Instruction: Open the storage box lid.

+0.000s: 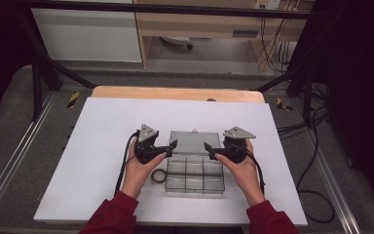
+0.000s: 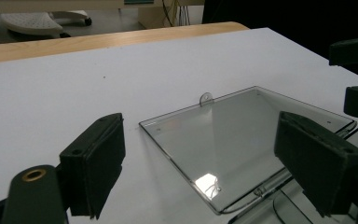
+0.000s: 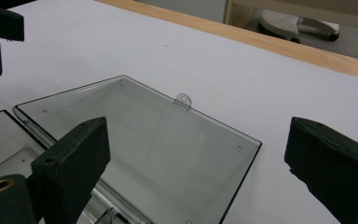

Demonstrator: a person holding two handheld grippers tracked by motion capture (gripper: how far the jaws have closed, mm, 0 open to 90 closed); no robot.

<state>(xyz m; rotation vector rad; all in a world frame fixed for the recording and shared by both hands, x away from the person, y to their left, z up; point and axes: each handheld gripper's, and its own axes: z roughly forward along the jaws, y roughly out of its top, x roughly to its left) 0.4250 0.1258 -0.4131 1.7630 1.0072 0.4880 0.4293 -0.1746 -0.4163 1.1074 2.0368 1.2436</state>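
Observation:
A clear plastic compartment box [image 1: 195, 176] lies on the white board [image 1: 102, 146], its lid [image 1: 191, 141] folded open flat toward the back. My left gripper [image 1: 171, 146] hovers at the lid's left edge and my right gripper [image 1: 208, 148] at its right edge, tips pointing toward each other. In the left gripper view the open jaws [image 2: 200, 140] frame the lid [image 2: 233, 135] and its small tab [image 2: 206, 98], with nothing between the pads. In the right gripper view the jaws [image 3: 200, 140] stand wide over the lid [image 3: 135, 130], touching nothing.
A brown ring [image 1: 159, 176] lies on the board just left of the box base. A wooden table edge [image 1: 175, 92] runs along the back. Black frame bars [image 1: 39, 73] and cables [image 1: 316, 185] flank the table. The board's left and right sides are bare.

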